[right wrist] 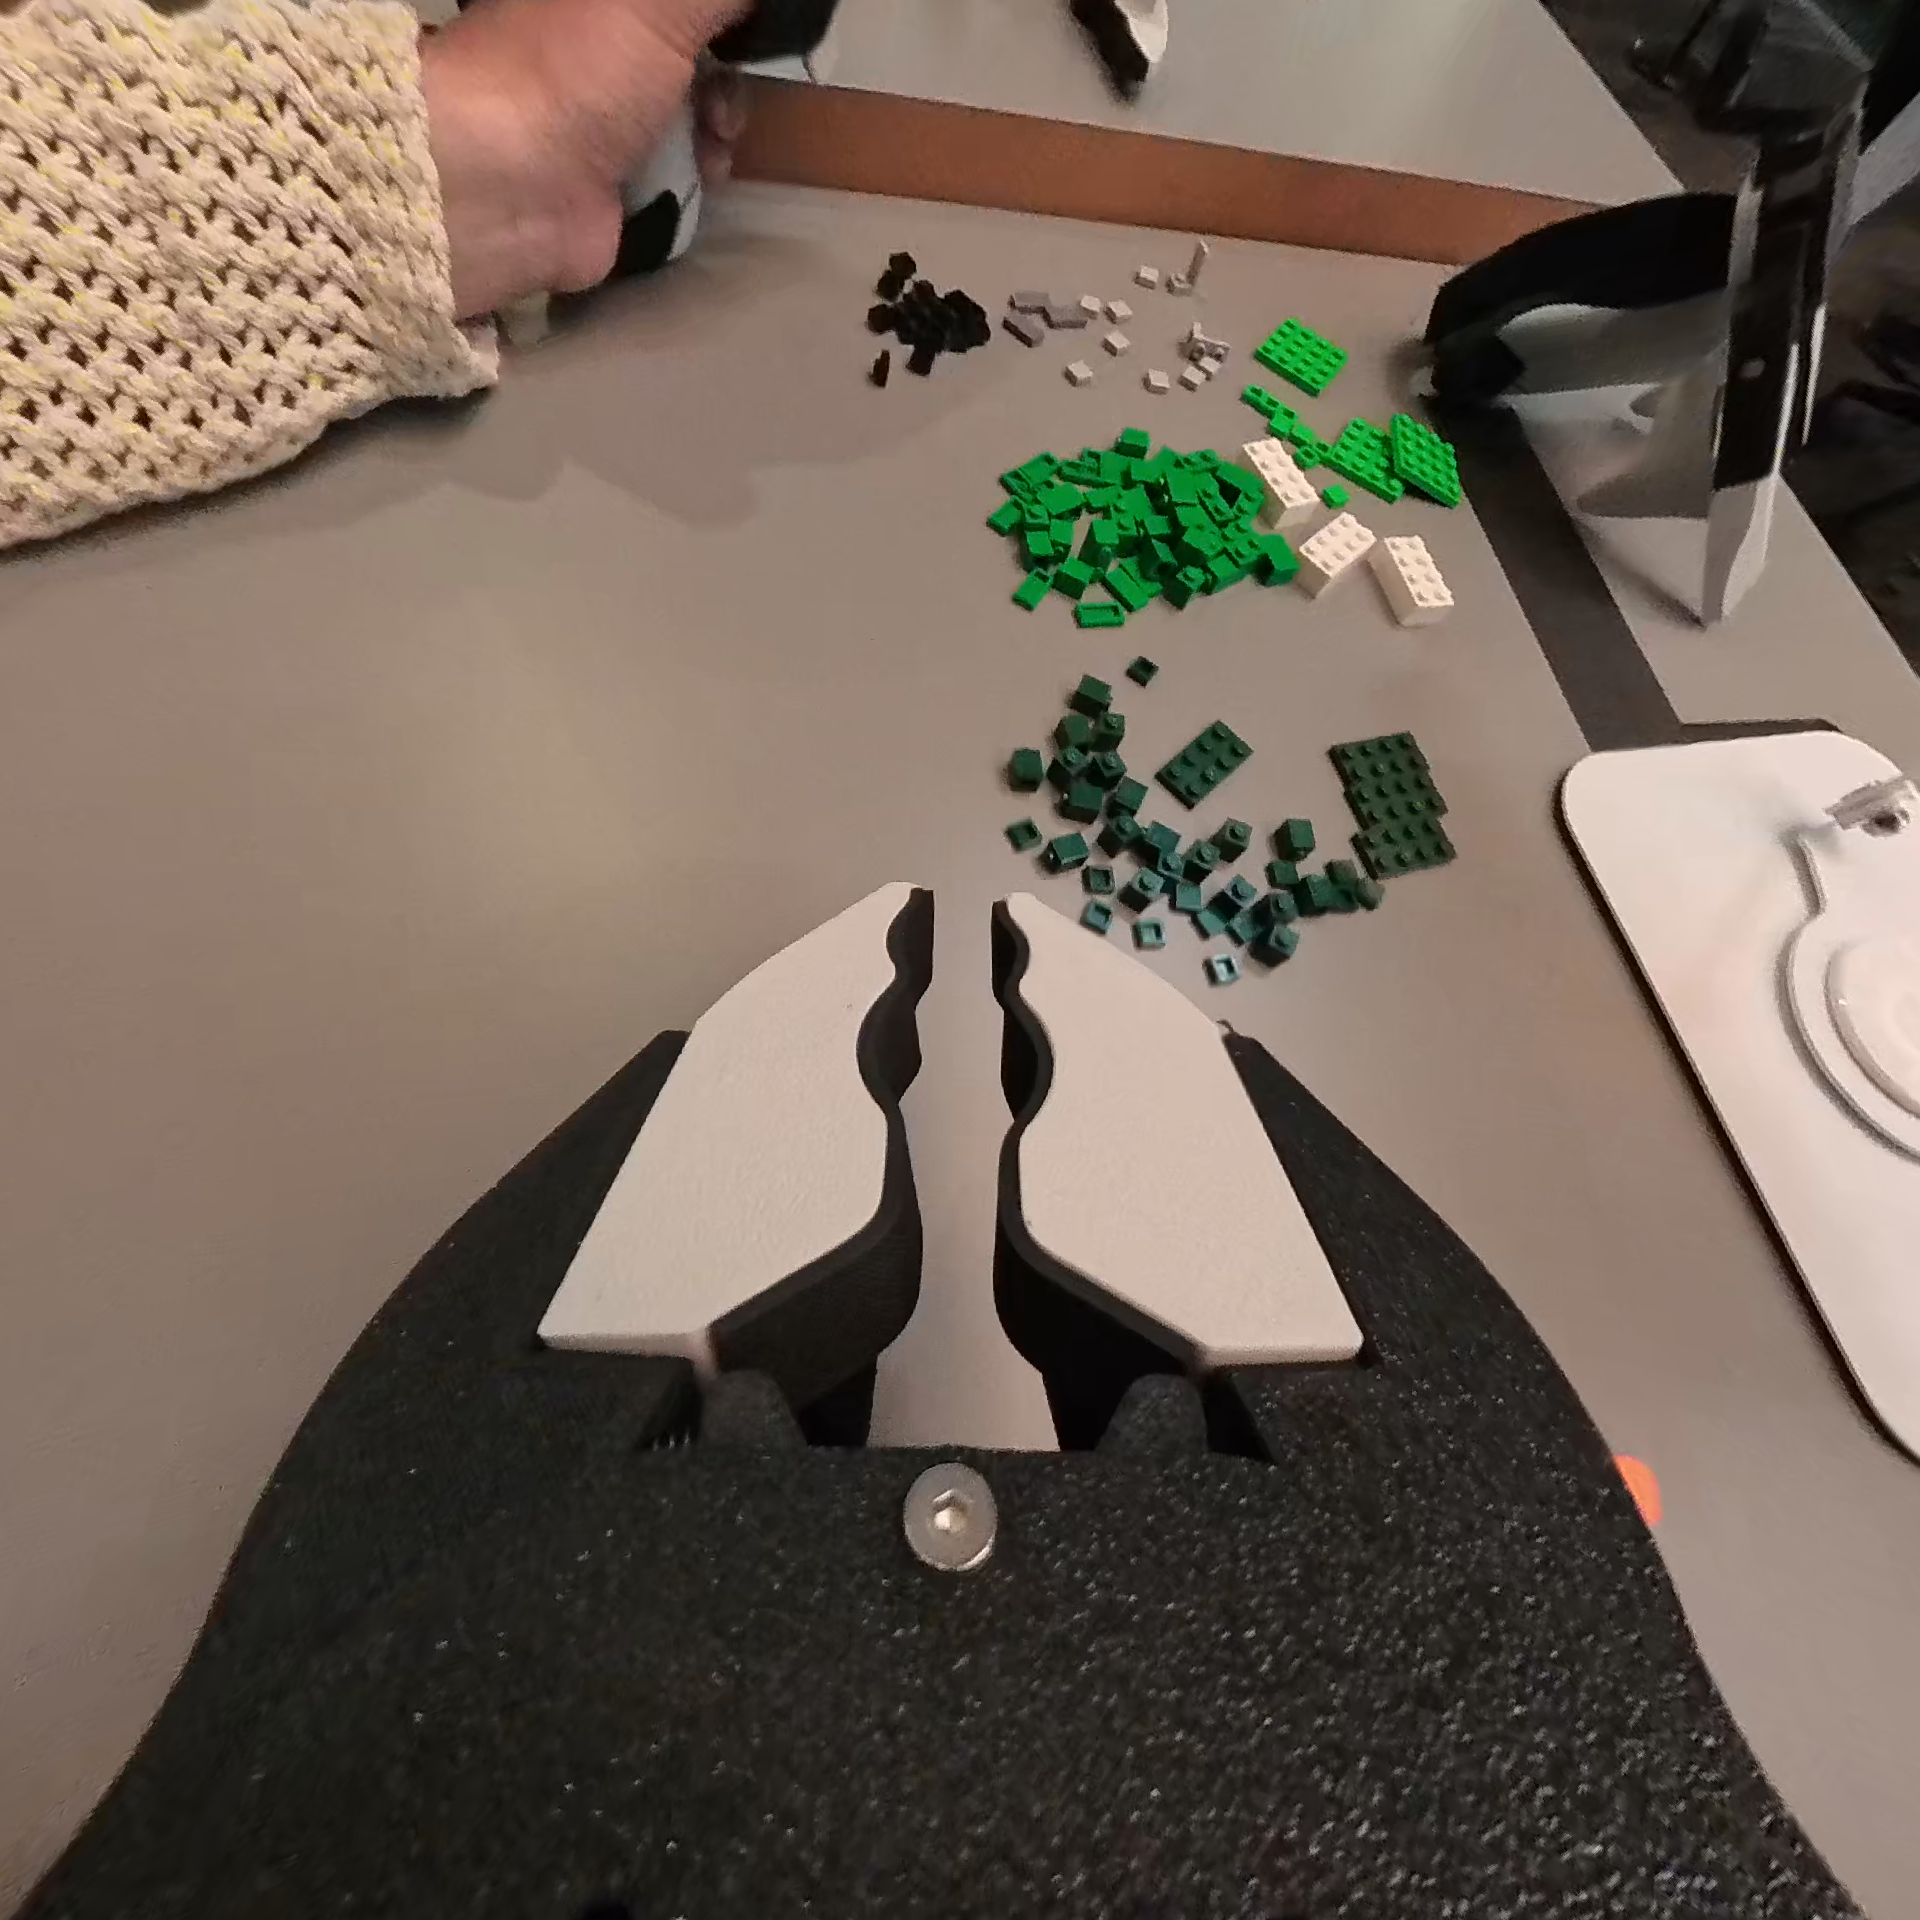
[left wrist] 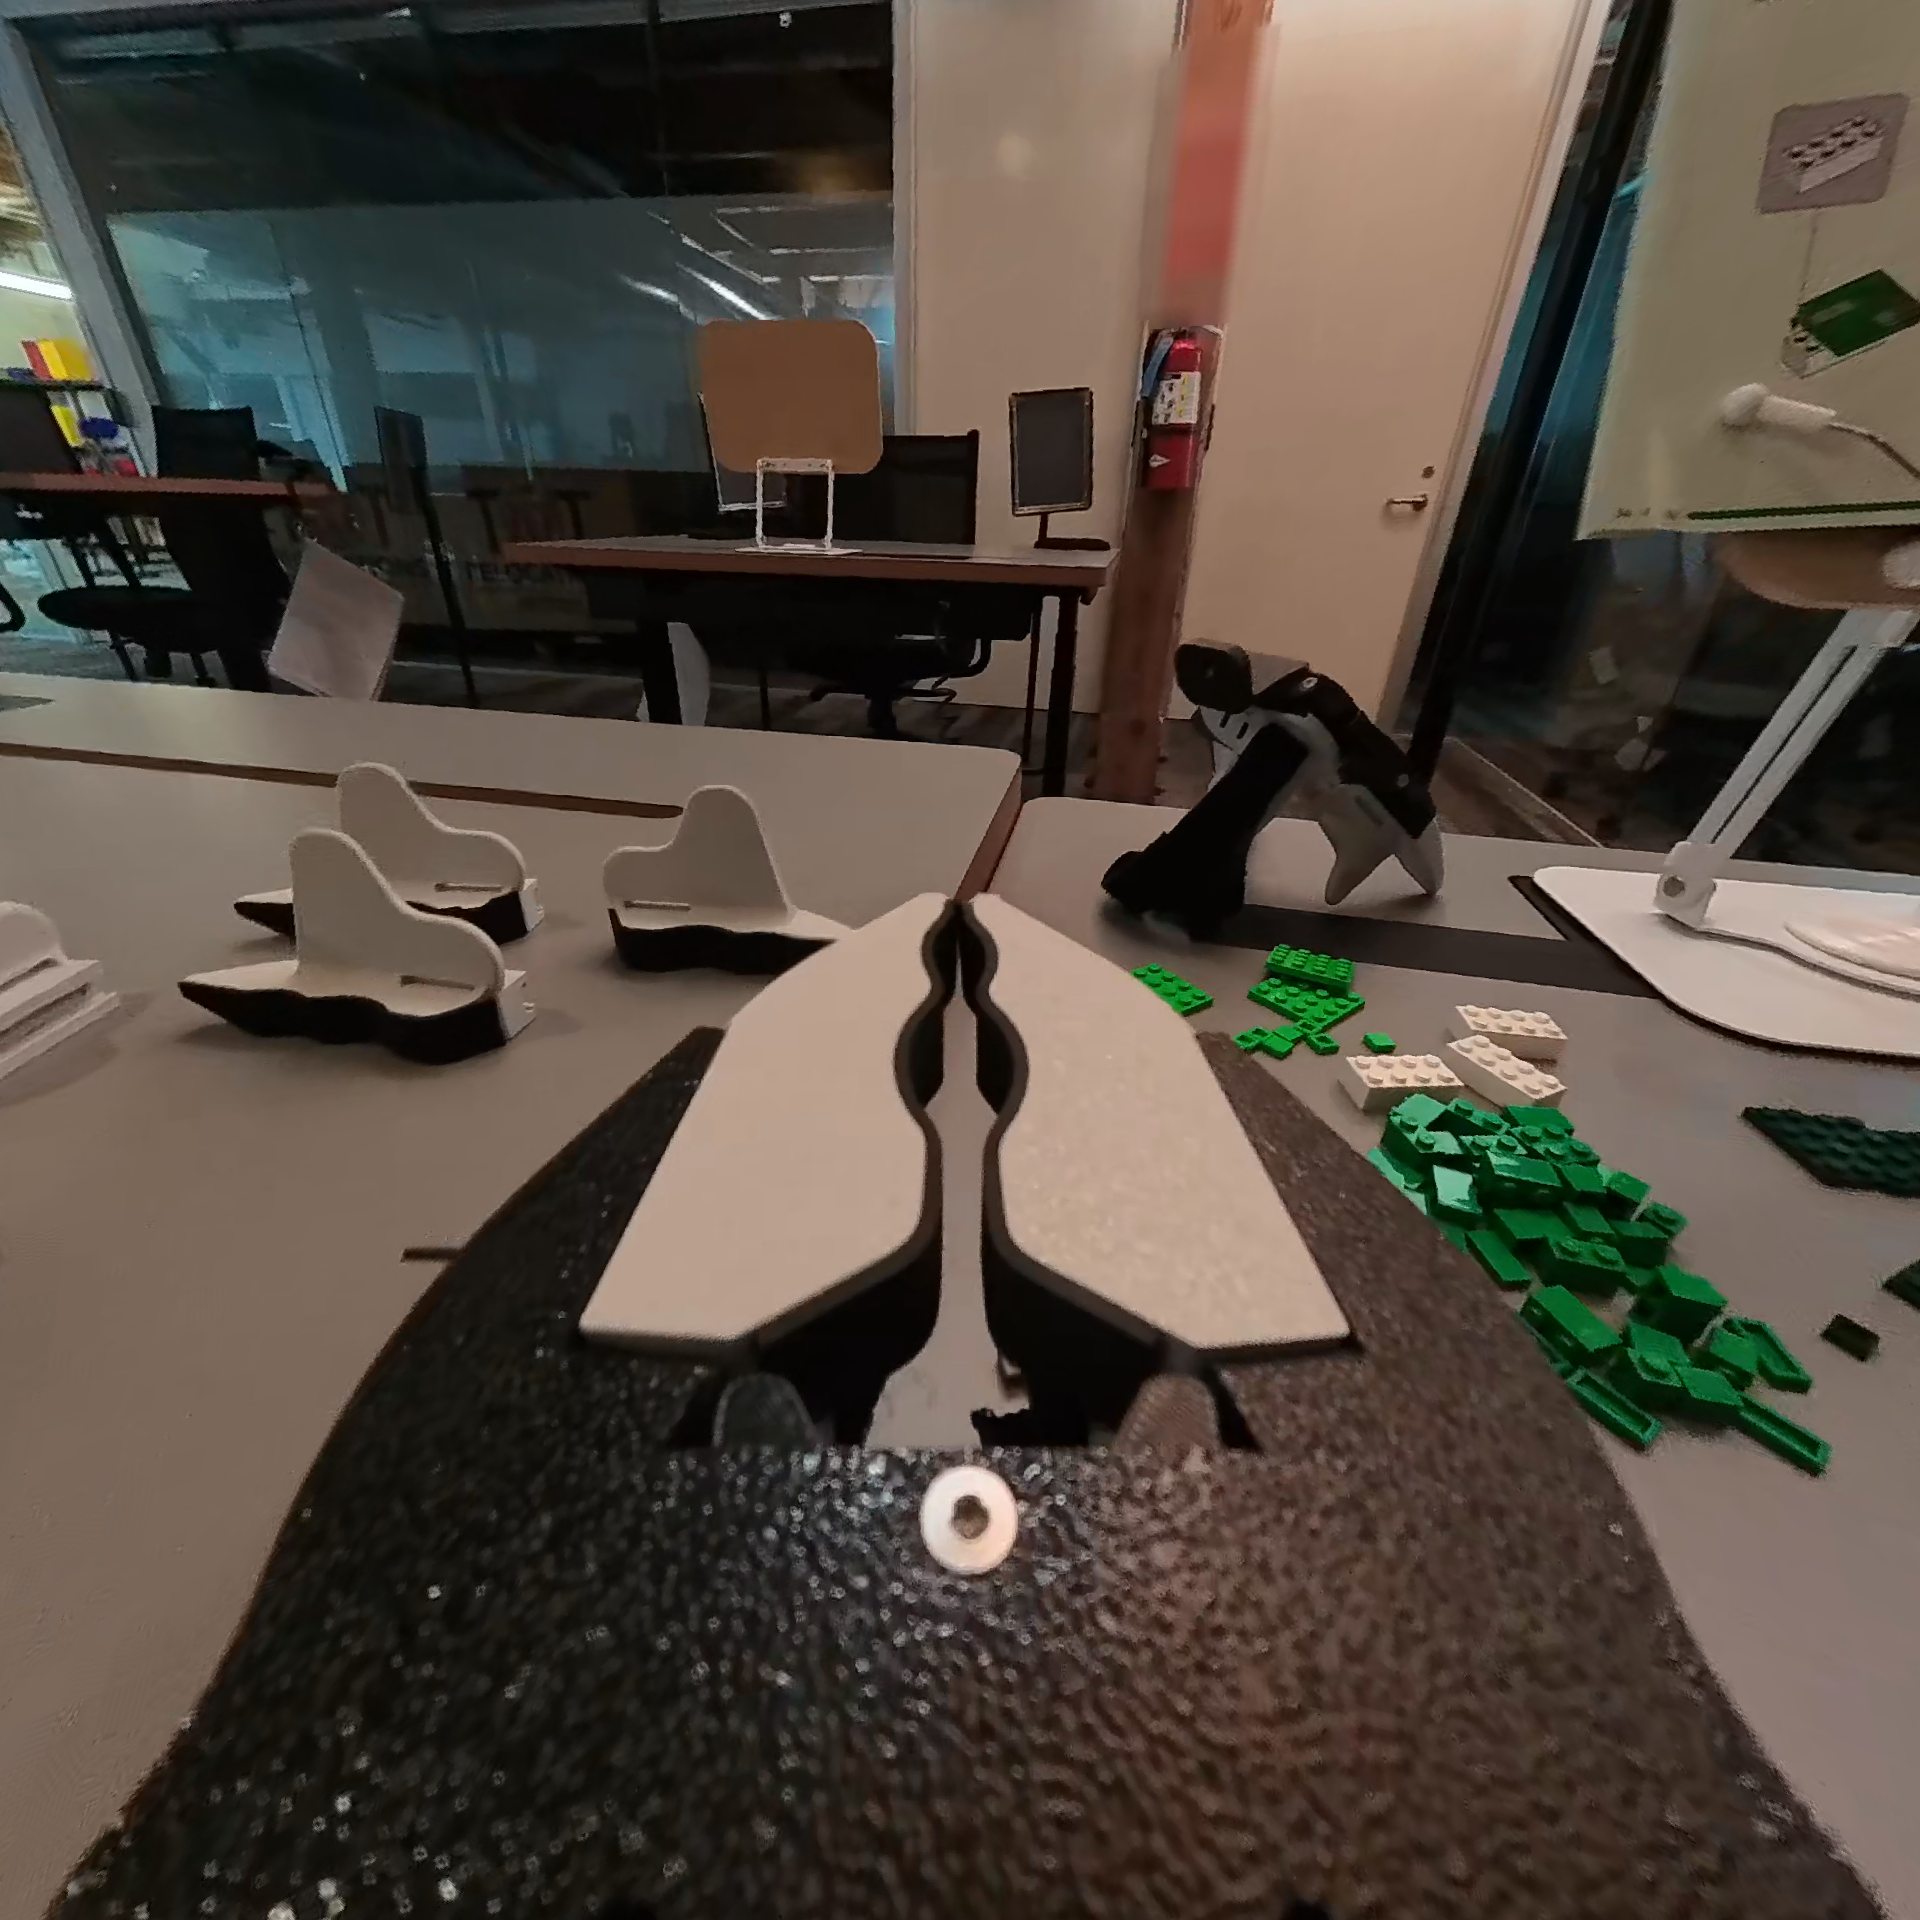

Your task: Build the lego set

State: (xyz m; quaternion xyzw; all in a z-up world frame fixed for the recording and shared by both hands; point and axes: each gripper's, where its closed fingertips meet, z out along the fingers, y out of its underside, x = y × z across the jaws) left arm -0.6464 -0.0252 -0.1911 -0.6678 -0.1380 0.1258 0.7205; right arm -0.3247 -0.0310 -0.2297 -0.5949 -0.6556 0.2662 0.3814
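My left gripper (left wrist: 958,914) is closed and empty above the grey table (left wrist: 312,1195). My right gripper (right wrist: 961,904) has a narrow gap at its tips, just short of the dark green lego pieces (right wrist: 1164,831); the bright green pile (right wrist: 1138,520) lies beyond.

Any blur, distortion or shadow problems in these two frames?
Left wrist view: straight edges bow toward the borders, blurred patch on the pillar, bright green pile sharp. Right wrist view: hand motion-blurred, soft shadow under the sleeve, dark green pieces sharp.

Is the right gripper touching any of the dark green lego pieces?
Apart. In the right wrist view, bare table shows between the right gripper and the nearest dark green lego pieces, which lie ahead and to its right.
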